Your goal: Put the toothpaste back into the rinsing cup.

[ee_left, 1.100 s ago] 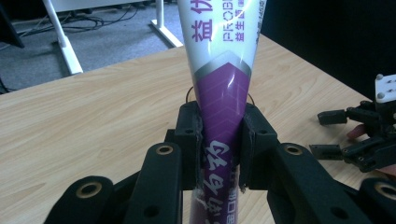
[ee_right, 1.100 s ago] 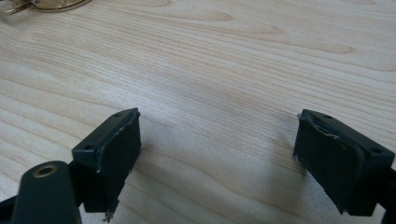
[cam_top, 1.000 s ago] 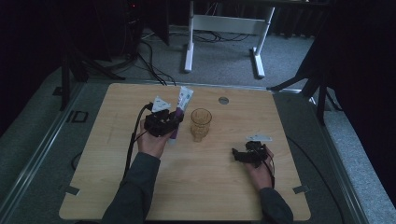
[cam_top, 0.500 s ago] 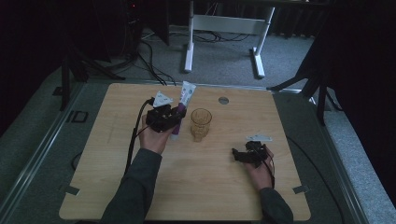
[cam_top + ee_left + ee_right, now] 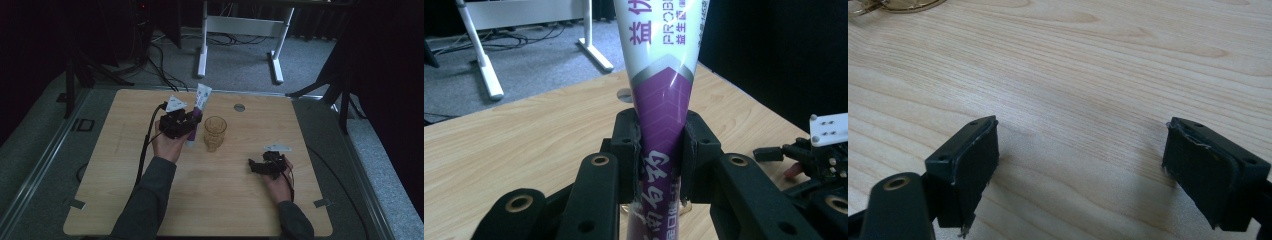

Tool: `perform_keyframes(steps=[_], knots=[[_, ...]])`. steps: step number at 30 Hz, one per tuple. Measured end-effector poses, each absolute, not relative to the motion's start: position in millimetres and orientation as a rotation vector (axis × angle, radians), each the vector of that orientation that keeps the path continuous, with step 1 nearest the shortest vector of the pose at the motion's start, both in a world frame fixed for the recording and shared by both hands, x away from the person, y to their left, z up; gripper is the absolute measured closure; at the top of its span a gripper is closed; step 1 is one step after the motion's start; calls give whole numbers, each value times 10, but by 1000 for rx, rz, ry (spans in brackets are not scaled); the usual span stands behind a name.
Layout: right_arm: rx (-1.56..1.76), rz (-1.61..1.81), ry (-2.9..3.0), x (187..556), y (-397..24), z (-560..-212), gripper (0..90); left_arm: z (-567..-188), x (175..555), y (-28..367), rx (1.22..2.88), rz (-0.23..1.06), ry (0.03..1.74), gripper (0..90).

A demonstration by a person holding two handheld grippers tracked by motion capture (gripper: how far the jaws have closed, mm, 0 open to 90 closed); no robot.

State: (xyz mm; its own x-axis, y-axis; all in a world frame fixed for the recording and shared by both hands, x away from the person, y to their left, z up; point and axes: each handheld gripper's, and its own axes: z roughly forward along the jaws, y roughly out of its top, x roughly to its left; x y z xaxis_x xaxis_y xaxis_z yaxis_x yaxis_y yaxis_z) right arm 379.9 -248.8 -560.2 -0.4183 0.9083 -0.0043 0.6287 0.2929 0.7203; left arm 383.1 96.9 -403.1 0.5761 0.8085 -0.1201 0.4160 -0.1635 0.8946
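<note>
A white and purple toothpaste tube (image 5: 201,99) stands nearly upright, its lower purple part pinched in my left gripper (image 5: 194,121), which is shut on it left of the middle of the wooden table (image 5: 125,165). In the left gripper view the tube (image 5: 663,75) rises between the two pads (image 5: 626,145). An amber glass cup (image 5: 215,133) stands just right of the tube, close to it. My right gripper (image 5: 256,167) rests low on the table at the front right, open with bare wood between its pads (image 5: 973,160). The cup's base (image 5: 898,5) lies far ahead of it.
A small round metal disc (image 5: 239,107) is set into the table near its far edge. Beyond the table, a white desk frame (image 5: 202,50) and cables lie on the grey floor. My right gripper (image 5: 819,155) appears in the left gripper view.
The left gripper has raised the tube a little and tipped it more upright, edging toward the cup. The right gripper has stayed put.
</note>
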Motion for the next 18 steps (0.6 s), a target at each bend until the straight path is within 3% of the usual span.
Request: perform_keyframes(steps=[18], knots=[[1376,911,2153,3799,-2489,-5601,147,-3964,3916,865,1710,486,987,724]])
